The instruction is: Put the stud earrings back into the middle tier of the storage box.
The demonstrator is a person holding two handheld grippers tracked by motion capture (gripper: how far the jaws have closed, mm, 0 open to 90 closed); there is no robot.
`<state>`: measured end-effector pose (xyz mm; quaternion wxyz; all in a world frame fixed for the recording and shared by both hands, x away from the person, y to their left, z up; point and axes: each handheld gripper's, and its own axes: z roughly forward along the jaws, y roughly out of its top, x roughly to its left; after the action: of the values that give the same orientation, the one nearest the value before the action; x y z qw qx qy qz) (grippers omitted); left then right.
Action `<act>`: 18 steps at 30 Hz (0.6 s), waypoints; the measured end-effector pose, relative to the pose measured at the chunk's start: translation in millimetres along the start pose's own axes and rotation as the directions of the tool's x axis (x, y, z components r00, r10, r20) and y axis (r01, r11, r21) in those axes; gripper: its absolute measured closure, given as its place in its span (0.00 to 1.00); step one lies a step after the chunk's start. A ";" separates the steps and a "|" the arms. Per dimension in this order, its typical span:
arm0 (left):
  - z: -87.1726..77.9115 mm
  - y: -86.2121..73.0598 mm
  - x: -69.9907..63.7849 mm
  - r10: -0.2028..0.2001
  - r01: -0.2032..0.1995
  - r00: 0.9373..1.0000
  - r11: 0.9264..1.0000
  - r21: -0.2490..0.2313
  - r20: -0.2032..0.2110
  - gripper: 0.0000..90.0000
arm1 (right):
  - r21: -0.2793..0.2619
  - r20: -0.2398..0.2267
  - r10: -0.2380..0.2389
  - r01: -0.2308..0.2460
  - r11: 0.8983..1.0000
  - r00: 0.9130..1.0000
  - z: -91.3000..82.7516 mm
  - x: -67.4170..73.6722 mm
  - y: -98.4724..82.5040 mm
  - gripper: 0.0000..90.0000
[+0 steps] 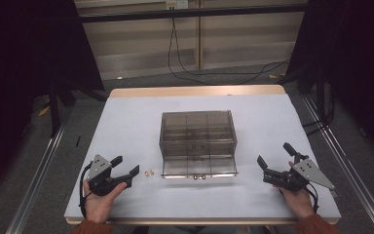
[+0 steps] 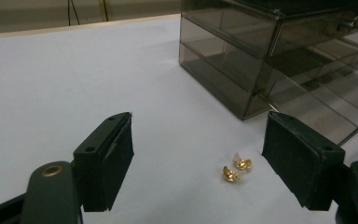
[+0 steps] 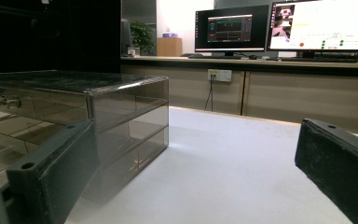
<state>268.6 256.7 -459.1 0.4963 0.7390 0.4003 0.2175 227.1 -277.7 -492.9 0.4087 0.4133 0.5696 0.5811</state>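
White surface [image 1: 126, 126] carries a smoky clear drawer box [image 1: 197, 134] at centre, its bottom drawer [image 1: 199, 168] pulled out, and two small shiny gold earrings [image 2: 237, 168] lying touching, lower centre-right between the left gripper [image 2: 200, 156] jaws. Both the left and right gripper [image 1: 276, 165] are released and empty. To pick well, I'd lower the left one straight, centre one earring, then close gently so it doesn't skid.

Glossy smoky-clear plastic drawer box [image 1: 198, 141], shiny gold metal earrings [image 2: 237, 168].
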 end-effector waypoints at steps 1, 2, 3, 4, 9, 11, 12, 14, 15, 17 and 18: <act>-0.2 0.0 -0.4 0.013 -0.013 1.000 1.000 0.010 -0.003 0.27 | -0.001 0.000 0.000 0.000 1.000 1.000 0.0 0.0 0.0 0.00; -0.2 0.0 -0.4 0.013 -0.013 1.000 1.000 0.010 -0.003 0.27 | -0.001 0.000 0.000 0.000 1.000 1.000 0.0 0.0 0.0 0.00; -0.1 0.3 -1.0 0.021 -0.021 1.000 1.000 0.016 -0.008 0.27 | -0.001 0.000 0.000 0.000 1.000 1.000 0.0 -0.1 0.0 0.00; 0.1 0.2 -1.0 0.025 -0.025 1.000 0.999 0.023 -0.008 0.26 | -0.001 0.000 -0.001 0.001 1.000 1.000 0.0 0.0 0.0 0.00; 1.1 1.7 -7.1 0.062 -0.063 0.998 0.996 0.065 0.018 0.28 | -0.003 -0.002 -0.005 0.005 1.000 1.000 0.1 -0.1 0.0 0.00; 1.5 3.1 -11.6 0.093 -0.096 0.995 0.992 0.078 0.043 0.28 | 0.000 0.000 -0.001 0.001 1.000 1.000 0.0 0.0 0.0 0.00; 2.5 4.7 -14.6 0.108 -0.115 0.990 0.990 0.081 0.087 0.28 | 0.000 0.000 0.000 0.000 1.000 1.000 0.0 0.0 0.0 0.00; 4.5 7.6 -18.3 0.154 -0.166 0.982 0.979 0.115 0.107 0.33 | 0.000 0.000 -0.002 0.002 1.000 1.000 0.1 -0.1 0.0 0.00; 4.5 7.6 -18.3 0.154 -0.166 0.982 0.979 0.115 0.107 0.34 | -0.001 0.000 -0.001 0.001 1.000 1.000 0.1 -0.1 0.0 0.00; 5.6 11.9 -20.9 0.177 -0.193 0.976 0.972 0.137 0.126 0.40 | 0.000 0.000 -0.006 0.006 1.000 1.000 0.1 0.0 0.0 0.00; 5.4 14.1 -21.7 0.174 -0.192 0.976 0.971 0.141 0.132 0.40 | 0.000 0.000 -0.006 0.006 1.000 1.000 0.1 0.0 0.0 0.00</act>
<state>265.1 233.5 -446.9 0.4387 0.8204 0.3157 0.1868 227.2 -277.6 -492.8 0.4105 0.4115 0.5708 0.5800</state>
